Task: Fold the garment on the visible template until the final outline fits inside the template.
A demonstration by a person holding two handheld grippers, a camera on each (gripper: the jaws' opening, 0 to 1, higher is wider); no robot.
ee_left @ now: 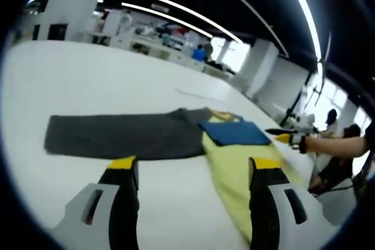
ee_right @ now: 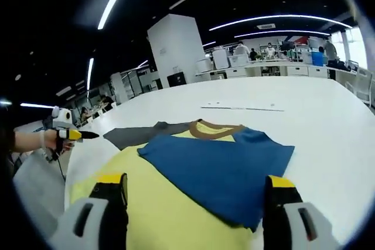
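A garment lies flat on the white table [ee_left: 88,86]. It has a yellow body [ee_right: 170,215], a brown collar [ee_right: 214,129], a blue sleeve [ee_right: 222,165] folded over the chest, and a grey part [ee_left: 123,136] spread out to one side. My left gripper [ee_left: 193,165] hovers open above the grey part's near edge and the yellow body, holding nothing. My right gripper [ee_right: 196,182] is open above the yellow body and blue sleeve, also holding nothing. A hand holds each gripper, and each appears in the other's view: the right gripper [ee_left: 290,139] and the left gripper [ee_right: 73,134].
A thin pale line [ee_right: 243,108] runs across the table beyond the collar. White tabletop [ee_right: 328,121] stretches around the garment. Far back are desks, a white pillar [ee_right: 176,48] and people [ee_left: 202,51]. A seated person [ee_left: 345,144] is beside the table edge.
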